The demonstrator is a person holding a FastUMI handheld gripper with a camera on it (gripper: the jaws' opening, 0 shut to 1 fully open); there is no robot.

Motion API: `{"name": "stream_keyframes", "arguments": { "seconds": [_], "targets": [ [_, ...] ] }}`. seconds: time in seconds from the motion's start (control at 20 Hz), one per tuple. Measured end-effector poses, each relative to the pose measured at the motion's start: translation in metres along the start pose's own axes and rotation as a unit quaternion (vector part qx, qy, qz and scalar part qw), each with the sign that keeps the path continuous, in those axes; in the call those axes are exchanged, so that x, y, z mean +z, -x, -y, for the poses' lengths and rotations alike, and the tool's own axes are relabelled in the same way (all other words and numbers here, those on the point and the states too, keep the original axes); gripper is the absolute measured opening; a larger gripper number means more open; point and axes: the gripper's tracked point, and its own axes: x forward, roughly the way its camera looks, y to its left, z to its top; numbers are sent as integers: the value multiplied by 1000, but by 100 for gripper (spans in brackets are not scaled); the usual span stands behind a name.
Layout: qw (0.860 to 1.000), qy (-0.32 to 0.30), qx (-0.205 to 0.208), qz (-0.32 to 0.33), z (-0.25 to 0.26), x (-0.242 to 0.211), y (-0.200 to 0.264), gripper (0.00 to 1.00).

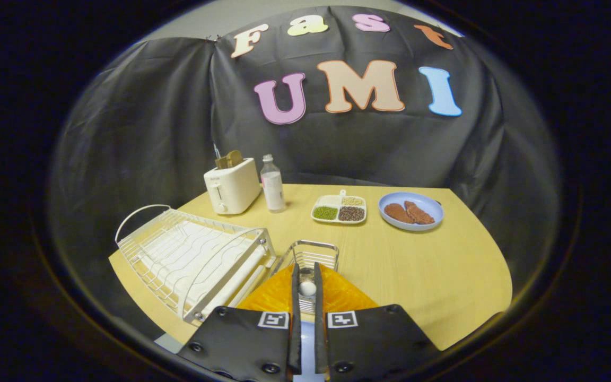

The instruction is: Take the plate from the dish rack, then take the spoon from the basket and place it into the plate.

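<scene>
I'm holding my jaws, the black two-finger gripper [306, 276], nearly pressed together, pinching a white plastic spoon [307, 288] by its rounded end, w/ both fingers [295, 297] squeezing it from either side. The spoon is sitting right over the orange round plate [345, 294], which is lying flat on the light wooden desk [433, 270] just under and ahead of my jaws.

The small silver wire basket [310, 252] is standing just beyond the plate, touching or nearly touching its far rim; can't tell which. The white wire dish rack [194, 257] is sitting beside the basket & plate, at the desk's near-left corner.

Further back: a cream toaster [232, 185] w/ brown toast slices [229, 158] sticking out the top, a clear plastic bottle [272, 183] standing upright just beside it. Well apart from those, a white divided tray [339, 208] is holding green, brown & pale grains in separate compartments, and next to it a pale blue round plate [410, 210] is carrying two brown flat pieces of food [409, 213].
</scene>
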Motion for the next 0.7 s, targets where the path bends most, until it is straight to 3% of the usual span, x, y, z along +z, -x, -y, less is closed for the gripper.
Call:
{"name": "stream_keyframes", "arguments": {
  "seconds": [0.7],
  "targets": [
    [997, -4, -55, 52, 4, 54, 61, 12]
  ]
}}
